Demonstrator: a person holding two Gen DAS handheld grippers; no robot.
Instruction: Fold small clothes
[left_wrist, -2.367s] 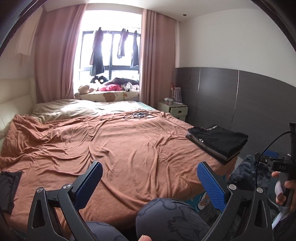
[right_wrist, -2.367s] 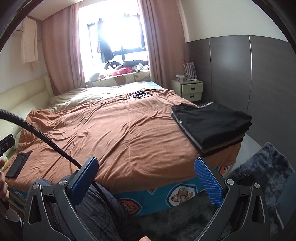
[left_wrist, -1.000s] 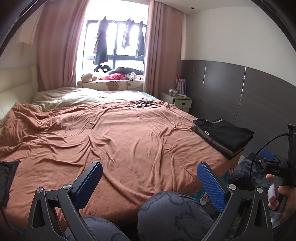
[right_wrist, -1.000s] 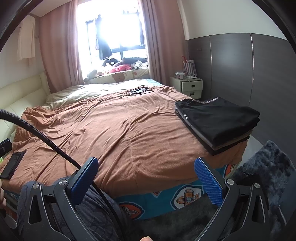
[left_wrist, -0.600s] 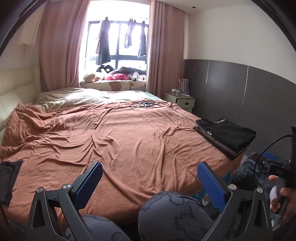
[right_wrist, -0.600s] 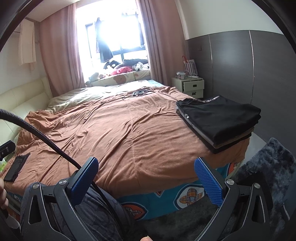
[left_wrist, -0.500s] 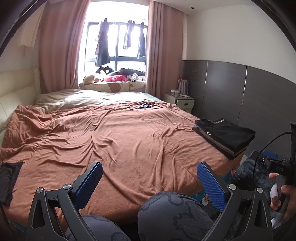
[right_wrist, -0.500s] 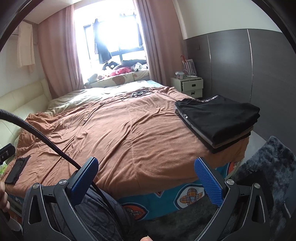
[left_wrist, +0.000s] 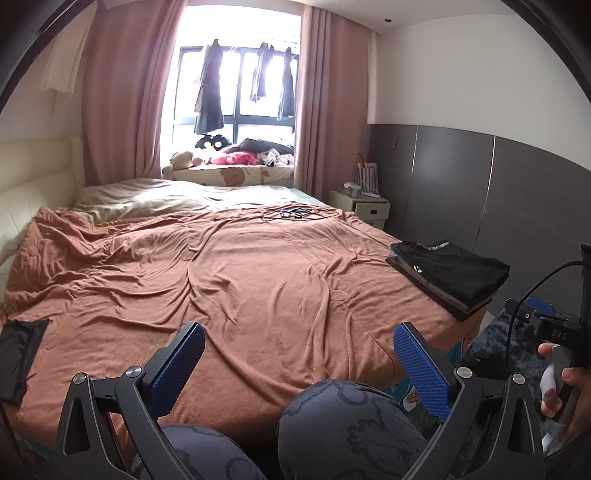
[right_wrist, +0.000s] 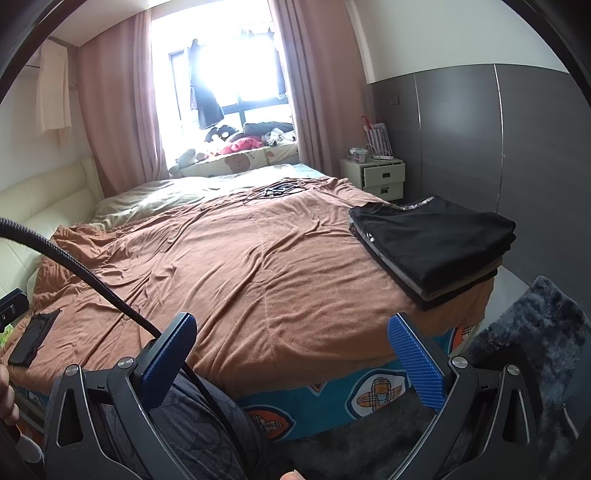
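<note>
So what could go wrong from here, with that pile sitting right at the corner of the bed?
The stack of folded black clothes sits at the corner of the bed's rust-brown blanket, so a nudge might tip it off the edge. The black cable crosses in front of the open right gripper and could snag. The small black cloth lies close to the opposite edge, so it may slip off.

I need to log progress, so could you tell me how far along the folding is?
Done: a folded stack sits at the bed's right edge. In hand: nothing; left gripper and right gripper are open and empty. Left: possibly the dark piece at the left edge.
</note>
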